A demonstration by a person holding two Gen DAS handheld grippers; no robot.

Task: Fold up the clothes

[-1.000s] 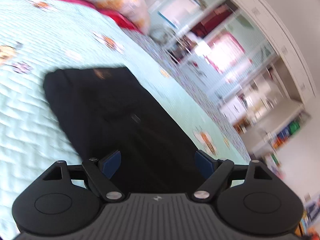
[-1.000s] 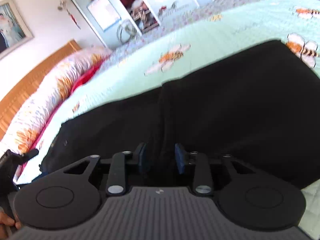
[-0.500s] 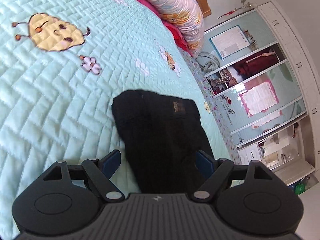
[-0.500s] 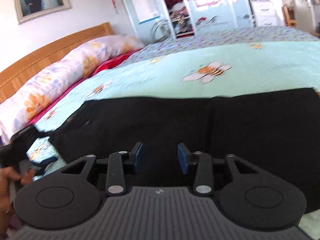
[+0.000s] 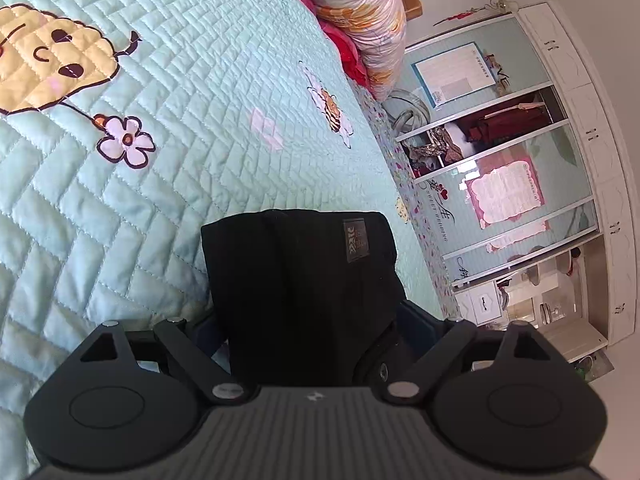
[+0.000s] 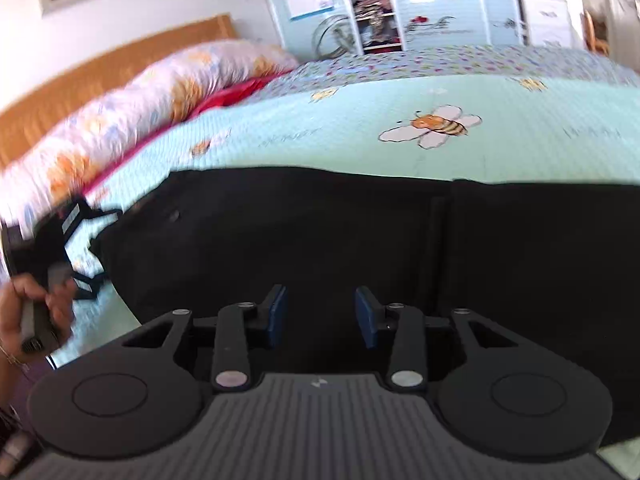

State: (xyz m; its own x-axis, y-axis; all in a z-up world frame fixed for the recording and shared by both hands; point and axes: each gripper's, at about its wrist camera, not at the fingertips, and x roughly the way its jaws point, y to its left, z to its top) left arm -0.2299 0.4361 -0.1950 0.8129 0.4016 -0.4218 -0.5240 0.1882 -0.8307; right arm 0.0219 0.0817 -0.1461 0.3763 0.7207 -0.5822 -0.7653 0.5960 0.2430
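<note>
1. Trousers (image 5: 296,280), black and folded lengthwise, lie flat on the mint quilted bedspread (image 5: 168,184), their labelled waistband toward the floral pillow (image 5: 360,8).
2. Left gripper (image 5: 310,320) stands wide open, the waist end of the trousers running between its blue pads, neither visibly pressing it.
3. Right gripper (image 6: 321,314) hovers over the trousers' middle, part-open, holding nothing.
4. At the bedspread's edge a person's hand (image 6: 28,312) grips the left gripper's handle.

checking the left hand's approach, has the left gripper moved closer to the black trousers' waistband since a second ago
Yes. The left gripper has closed in on the waistband end of the black trousers; the label patch now sits nearer its fingers, on the quilt.
</note>
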